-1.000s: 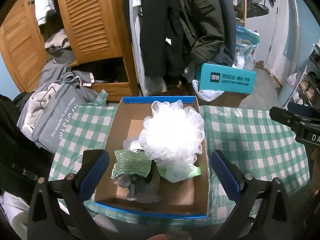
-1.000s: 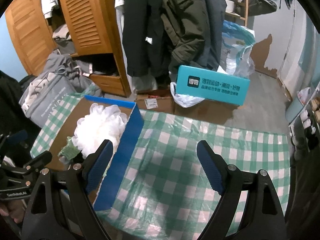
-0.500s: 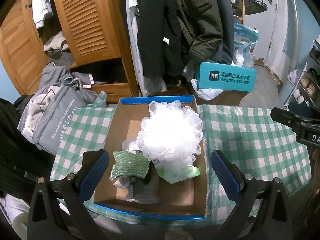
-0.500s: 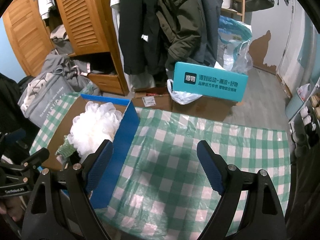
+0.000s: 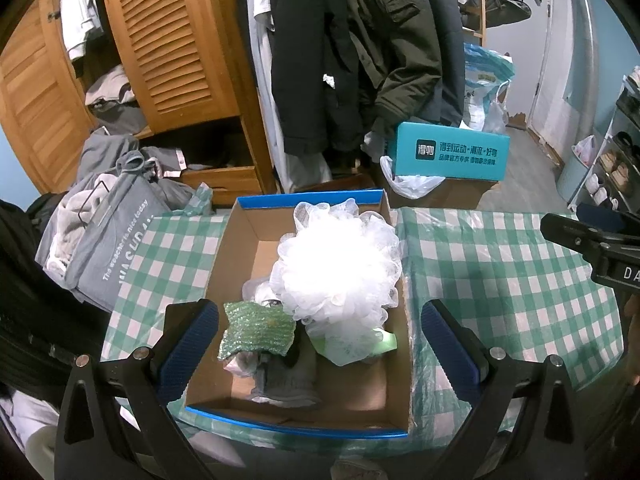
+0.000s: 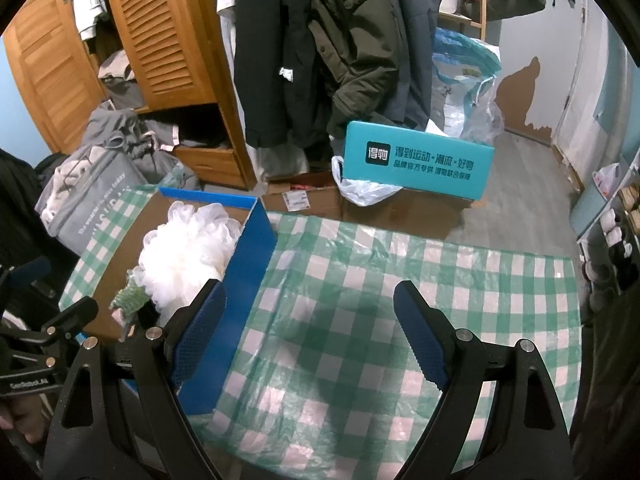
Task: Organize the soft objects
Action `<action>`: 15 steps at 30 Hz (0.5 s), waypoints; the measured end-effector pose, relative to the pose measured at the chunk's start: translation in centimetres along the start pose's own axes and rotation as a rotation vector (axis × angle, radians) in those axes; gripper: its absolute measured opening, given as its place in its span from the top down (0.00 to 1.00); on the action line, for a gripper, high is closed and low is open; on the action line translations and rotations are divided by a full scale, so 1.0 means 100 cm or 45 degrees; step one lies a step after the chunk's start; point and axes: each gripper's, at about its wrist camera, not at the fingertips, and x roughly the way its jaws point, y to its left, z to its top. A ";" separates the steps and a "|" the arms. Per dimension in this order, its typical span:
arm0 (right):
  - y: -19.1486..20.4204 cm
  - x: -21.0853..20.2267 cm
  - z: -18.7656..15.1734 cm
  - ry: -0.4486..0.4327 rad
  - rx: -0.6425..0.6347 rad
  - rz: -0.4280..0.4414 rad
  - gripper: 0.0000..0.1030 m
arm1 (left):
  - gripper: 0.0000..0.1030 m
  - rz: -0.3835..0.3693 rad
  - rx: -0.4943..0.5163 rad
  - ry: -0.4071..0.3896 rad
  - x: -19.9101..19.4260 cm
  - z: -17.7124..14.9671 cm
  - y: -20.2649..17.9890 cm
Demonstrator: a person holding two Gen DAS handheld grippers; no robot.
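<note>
A blue-rimmed cardboard box [image 5: 244, 240] stands on a green checked tablecloth [image 5: 500, 280]. In it lie a big white mesh bath pouf [image 5: 340, 272], a green sparkly scrub sponge [image 5: 256, 330], a grey cloth [image 5: 292, 376] and a light green piece [image 5: 380, 344] under the pouf. My left gripper [image 5: 320, 340] is open and empty, held above the box's near end. My right gripper [image 6: 310, 332] is open and empty over bare tablecloth [image 6: 380, 280], right of the box [image 6: 252, 248]. The pouf [image 6: 188, 252] and sponge [image 6: 130, 298] also show in the right wrist view.
Behind the table stand a wooden wardrobe [image 5: 172, 48], hanging dark coats [image 5: 340, 60], a teal box [image 5: 452, 152] on a carton, and plastic bags [image 6: 468, 88]. A grey tote bag with clothes [image 5: 104, 240] sits at the table's left. A shoe rack [image 5: 616, 168] is at the right.
Both grippers have drawn back and risen slightly; the box and table sit a little lower and farther in both views. Nothing in the box has moved.
</note>
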 end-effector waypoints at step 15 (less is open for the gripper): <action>0.000 -0.001 0.000 0.000 0.000 -0.004 0.17 | 0.01 0.001 0.006 0.001 0.000 0.000 0.001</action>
